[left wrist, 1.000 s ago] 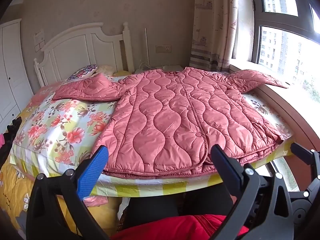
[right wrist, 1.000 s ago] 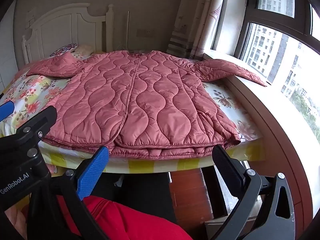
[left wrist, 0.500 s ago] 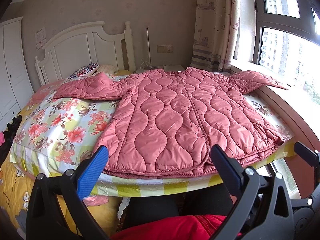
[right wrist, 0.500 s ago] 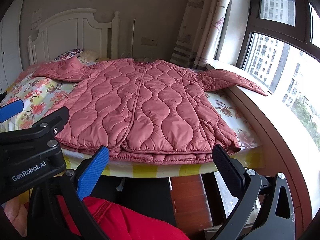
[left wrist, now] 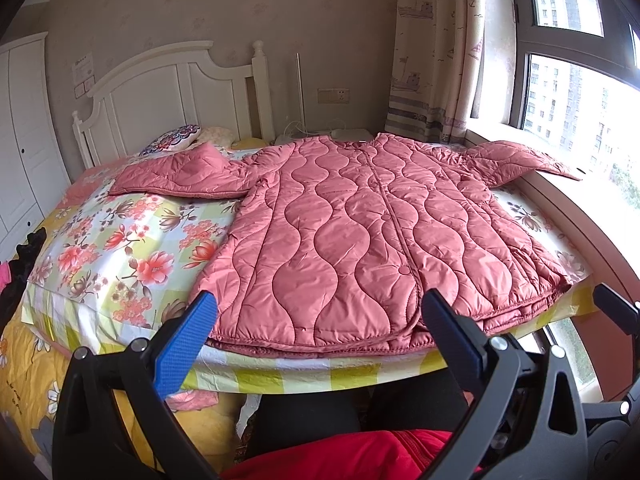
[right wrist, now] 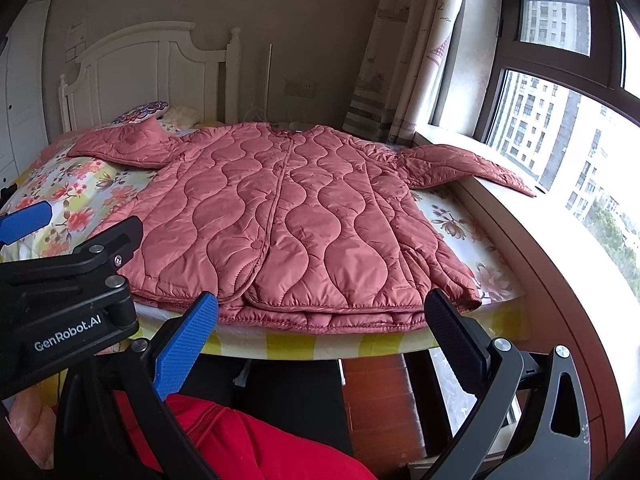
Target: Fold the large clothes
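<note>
both grippers lifted slightly in the last second, left gripper (left wrist: 316, 312) and right gripper (right wrist: 320, 312) jaws wide open, empty; quilted jacket (left wrist: 360, 224) untouched, folding not started.

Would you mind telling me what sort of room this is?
Most likely a home bedroom: a bed with a floral sheet and white panelled headboard, a patterned curtain beside a large window.

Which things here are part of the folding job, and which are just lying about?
For the job: pink quilted jacket, left gripper, right gripper, both open and clear of it.

Lying about: patterned cushion, curtain, floral bedsheet.
</note>
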The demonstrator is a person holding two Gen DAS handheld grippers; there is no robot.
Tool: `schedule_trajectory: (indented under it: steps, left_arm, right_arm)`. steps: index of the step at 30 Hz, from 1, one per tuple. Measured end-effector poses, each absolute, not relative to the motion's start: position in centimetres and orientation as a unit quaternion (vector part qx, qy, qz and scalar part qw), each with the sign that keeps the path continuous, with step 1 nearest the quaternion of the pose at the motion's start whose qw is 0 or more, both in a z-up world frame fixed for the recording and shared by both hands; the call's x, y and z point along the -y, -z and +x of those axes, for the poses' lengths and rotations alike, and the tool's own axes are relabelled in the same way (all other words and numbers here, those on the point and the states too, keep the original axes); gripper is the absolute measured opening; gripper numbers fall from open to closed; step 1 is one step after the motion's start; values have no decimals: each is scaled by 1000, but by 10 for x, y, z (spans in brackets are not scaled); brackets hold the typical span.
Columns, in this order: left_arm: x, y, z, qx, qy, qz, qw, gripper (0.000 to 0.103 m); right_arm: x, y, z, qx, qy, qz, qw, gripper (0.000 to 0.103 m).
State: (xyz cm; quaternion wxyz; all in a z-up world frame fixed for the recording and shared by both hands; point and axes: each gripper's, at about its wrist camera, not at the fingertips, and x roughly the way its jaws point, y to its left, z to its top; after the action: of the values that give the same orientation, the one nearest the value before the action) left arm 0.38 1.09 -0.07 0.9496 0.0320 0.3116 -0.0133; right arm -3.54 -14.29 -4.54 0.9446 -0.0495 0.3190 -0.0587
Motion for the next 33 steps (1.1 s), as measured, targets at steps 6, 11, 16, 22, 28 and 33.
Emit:
schedule_trajectory:
  steps: [6,11,16,22,28,33]
  left_arm:
    - [-11,1,5,-311,12,32,950,101]
    - [-12,0,5,-314,10,31,949,101]
    - [-12,0,5,-313,8,32,949,101]
    - [-12,1,6,-317,1,33,948,101]
    - [-11,3,7,-319,-3,36,947,101]
    - [-11,3,6,-319,-5,37,947,101]
  right_arm:
    - [142,47,-34,-325,54,-49,943,99]
    - [142,47,-33,-327,55,-50,942,99]
    - [142,48,-32,-331,54,-52,941,99]
    - [143,48,-32,-332,56,-51,940,99]
    - [144,49,-32,-334,53,-45,940,99]
    - [144,50,-32,-335,53,-45,940,99]
